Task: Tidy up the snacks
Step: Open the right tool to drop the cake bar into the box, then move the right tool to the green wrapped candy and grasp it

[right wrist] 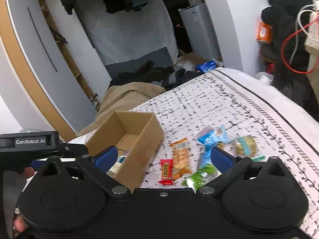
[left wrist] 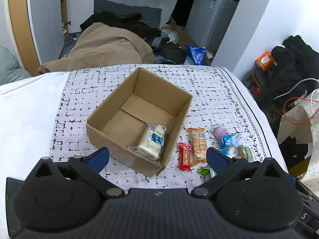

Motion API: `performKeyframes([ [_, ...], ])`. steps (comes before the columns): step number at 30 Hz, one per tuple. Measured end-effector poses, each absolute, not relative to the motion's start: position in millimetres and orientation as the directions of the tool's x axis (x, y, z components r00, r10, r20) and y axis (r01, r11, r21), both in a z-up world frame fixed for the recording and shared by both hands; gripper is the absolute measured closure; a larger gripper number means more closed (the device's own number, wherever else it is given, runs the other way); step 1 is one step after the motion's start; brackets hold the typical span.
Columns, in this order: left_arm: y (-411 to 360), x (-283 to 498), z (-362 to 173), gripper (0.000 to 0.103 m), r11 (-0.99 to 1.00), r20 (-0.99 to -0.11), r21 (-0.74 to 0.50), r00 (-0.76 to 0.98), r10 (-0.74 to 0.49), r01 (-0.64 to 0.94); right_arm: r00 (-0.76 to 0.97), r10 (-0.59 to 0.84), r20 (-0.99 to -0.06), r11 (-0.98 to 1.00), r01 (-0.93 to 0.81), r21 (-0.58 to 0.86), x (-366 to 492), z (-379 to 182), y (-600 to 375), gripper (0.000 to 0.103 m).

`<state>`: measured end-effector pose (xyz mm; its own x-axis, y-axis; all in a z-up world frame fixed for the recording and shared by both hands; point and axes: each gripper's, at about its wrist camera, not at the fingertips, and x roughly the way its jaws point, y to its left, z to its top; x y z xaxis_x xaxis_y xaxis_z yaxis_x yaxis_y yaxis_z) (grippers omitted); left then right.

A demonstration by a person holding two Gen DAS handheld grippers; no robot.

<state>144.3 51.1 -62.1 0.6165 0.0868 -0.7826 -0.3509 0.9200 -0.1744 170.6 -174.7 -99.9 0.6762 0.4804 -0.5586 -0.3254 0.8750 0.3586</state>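
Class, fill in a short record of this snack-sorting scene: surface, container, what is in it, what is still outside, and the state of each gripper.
surface: patterned cloth
container: open cardboard box
inside box: one pale wrapped snack, at the near right corner
outside box: red bar, orange cracker pack, blue packet, green packet, all right of the box
left hand-held gripper: open, empty
right hand-held gripper: open, empty

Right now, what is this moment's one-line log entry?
left gripper: open, empty | right gripper: open, empty | box: one pale packet | loose snacks beside box: red bar, orange pack
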Motion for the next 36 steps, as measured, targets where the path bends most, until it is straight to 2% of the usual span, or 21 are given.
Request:
performKeyframes([
  [13, 30, 134, -65, 0.000, 0.929, -0.794, -0.180, 0.605, 0.057, -0.323, 0.693, 0.412, -0.591, 0.905, -0.238, 0.352, 149, -107, -214, 0.003],
  [36, -19, 139, -107, 0.001, 0.933, -0.839, -0.155, 0.542, 0.050, -0.326, 0.570, 0.386, -0.725, 0.905, -0.083, 0.417, 152, -149, -244, 0.005],
])
